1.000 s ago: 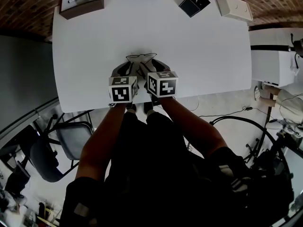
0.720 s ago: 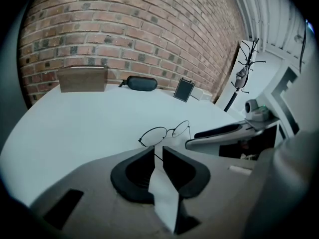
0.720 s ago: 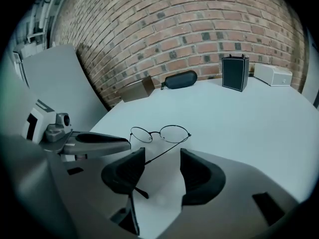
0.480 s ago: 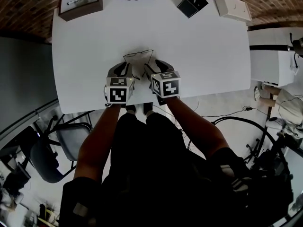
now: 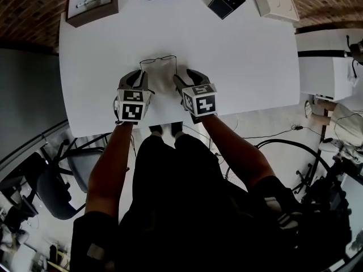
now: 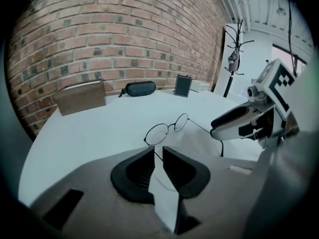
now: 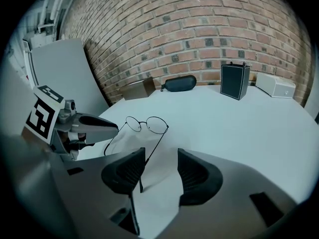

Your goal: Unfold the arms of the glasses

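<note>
Wire-rimmed glasses (image 5: 158, 60) lie on the white table (image 5: 244, 67) near its front edge, both arms out. Left gripper (image 6: 158, 151): jaws a slit apart, left arm threaded through, not visibly pinched. Right gripper (image 7: 161, 153): released, right arm beside one pad. Risk: pulling the arms wider could overbend the thin hinges or drag the frame

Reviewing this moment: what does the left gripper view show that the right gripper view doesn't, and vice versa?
Only the left gripper view: a coat stand, the right gripper seen from outside, and the left gripper's jaws narrowly apart with one arm of the glasses running between them. Only the right gripper view: a grey panel beside the brick wall, the left gripper from outside, and the right gripper's jaws wide apart, the other arm lying beside one jaw. Both: the glasses, brown box, black glasses case, black box, white box and brick wall.
</note>
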Available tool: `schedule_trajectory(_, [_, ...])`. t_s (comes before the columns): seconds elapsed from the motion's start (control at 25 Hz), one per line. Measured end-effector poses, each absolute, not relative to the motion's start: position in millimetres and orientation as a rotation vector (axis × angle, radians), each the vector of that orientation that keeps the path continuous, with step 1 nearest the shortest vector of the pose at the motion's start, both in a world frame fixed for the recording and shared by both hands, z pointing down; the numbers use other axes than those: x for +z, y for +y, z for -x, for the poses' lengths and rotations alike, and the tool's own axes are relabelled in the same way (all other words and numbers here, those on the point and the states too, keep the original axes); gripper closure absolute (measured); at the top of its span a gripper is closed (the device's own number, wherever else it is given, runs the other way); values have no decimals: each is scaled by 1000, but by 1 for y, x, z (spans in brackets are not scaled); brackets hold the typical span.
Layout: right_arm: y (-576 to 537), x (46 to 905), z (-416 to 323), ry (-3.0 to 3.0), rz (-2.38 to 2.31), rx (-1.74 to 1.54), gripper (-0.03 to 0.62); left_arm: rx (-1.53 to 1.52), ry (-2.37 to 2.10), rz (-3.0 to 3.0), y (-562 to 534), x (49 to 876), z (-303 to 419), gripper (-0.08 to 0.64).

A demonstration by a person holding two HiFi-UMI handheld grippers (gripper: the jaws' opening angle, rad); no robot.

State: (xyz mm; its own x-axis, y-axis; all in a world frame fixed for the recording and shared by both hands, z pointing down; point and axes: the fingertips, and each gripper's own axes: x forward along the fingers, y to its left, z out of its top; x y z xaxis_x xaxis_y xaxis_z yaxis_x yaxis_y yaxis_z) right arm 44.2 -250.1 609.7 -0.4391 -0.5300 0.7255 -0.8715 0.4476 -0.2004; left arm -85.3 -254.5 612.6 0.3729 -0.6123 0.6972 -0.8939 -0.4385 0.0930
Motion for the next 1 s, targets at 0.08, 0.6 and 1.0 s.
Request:
schedule_trajectory(0.08, [-250,611,-44,-2127,-1164,773,407,839,-1286,-2211,-256,612,86,517])
schedule_trajectory(0.6, [-249,601,-39,-2180,-1123,724,407,616,-1347,-2076,-244,597,88,398])
schedule_trajectory(1.0, [-225,607,-33,-2176,-1031,703,407,701,-1333,-2018,-215,627,83,374])
